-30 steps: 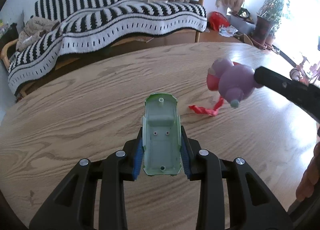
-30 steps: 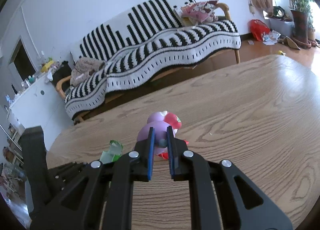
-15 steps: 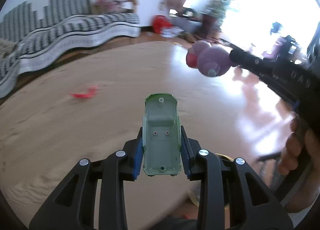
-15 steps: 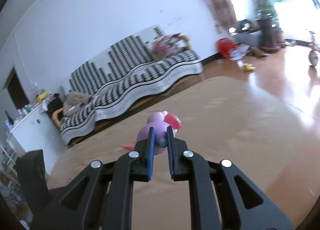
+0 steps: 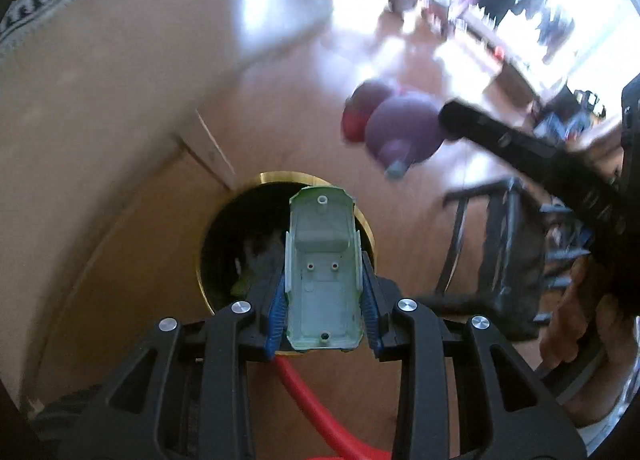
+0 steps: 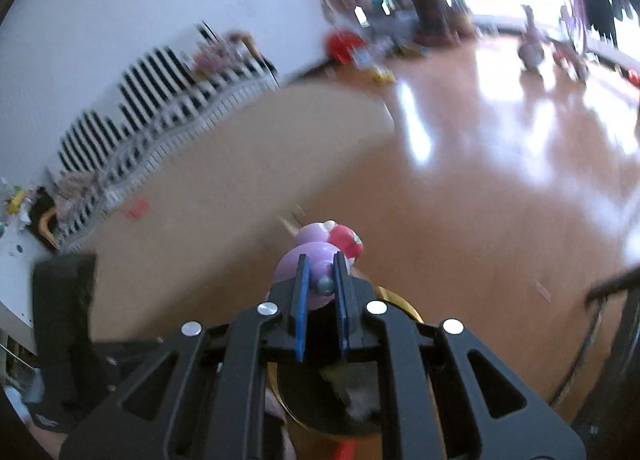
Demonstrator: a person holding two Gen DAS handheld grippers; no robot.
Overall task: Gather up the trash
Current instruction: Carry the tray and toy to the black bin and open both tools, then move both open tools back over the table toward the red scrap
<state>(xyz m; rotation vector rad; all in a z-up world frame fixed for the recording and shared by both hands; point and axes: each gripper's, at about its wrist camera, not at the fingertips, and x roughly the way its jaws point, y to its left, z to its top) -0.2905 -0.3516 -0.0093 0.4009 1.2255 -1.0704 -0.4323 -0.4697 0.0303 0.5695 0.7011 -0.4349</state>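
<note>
My left gripper [image 5: 322, 306] is shut on a pale green plastic toy shell [image 5: 320, 272] and holds it above a round gold-rimmed trash bin [image 5: 224, 220] on the floor, beside the table. My right gripper [image 6: 321, 292] is shut on a purple and red toy [image 6: 316, 252]; it also shows in the left wrist view [image 5: 400, 128], up and to the right of the bin. In the right wrist view the bin [image 6: 400, 302] lies just below the fingers. A red scrap [image 6: 137, 209] lies on the wooden table [image 6: 240, 164].
A striped sofa [image 6: 160, 100] stands beyond the table. A black metal frame [image 5: 500, 244] stands on the floor right of the bin. A red tube [image 5: 308, 412] runs under my left gripper. The bin holds some trash inside [image 5: 256, 256].
Both grippers have swung away from the tabletop to the right and down, over the floor bin, each still holding its toy. The red scrap stayed on the table.
</note>
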